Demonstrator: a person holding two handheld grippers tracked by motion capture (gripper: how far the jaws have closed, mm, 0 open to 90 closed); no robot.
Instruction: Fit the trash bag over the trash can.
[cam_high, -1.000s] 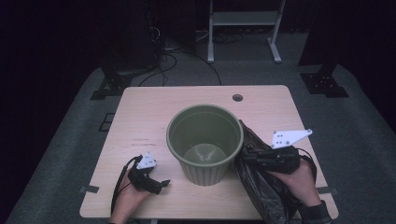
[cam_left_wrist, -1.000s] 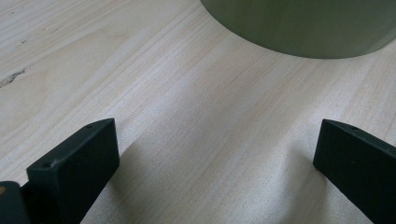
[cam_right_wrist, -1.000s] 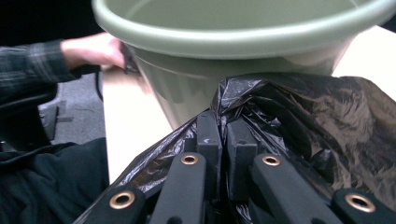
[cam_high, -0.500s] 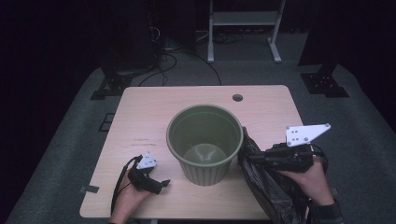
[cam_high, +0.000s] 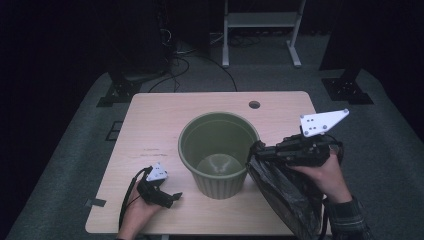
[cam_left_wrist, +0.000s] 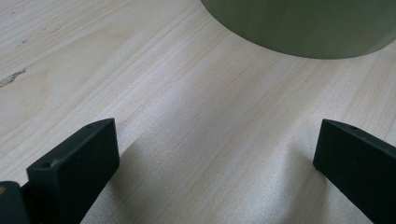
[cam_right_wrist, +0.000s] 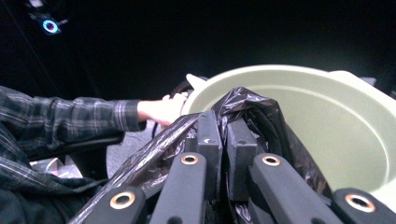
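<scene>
Black bag (cam_right_wrist: 261, 116) pinched beside green bin (cam_right_wrist: 327, 116)

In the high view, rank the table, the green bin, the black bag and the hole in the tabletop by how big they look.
1. table
2. green bin
3. black bag, though it runs off the frame's bottom edge, so its rank against the bin is unsure
4. hole

Green bin (cam_high: 219, 152) mid-table, blocking the straight path between left gripper (cam_high: 167, 196) and right gripper (cam_high: 260, 152); open wood of table (cam_high: 165, 115) behind and left.

glossy crinkled plastic bag (cam_high: 285, 195), matt bin (cam_high: 220, 150)
</scene>
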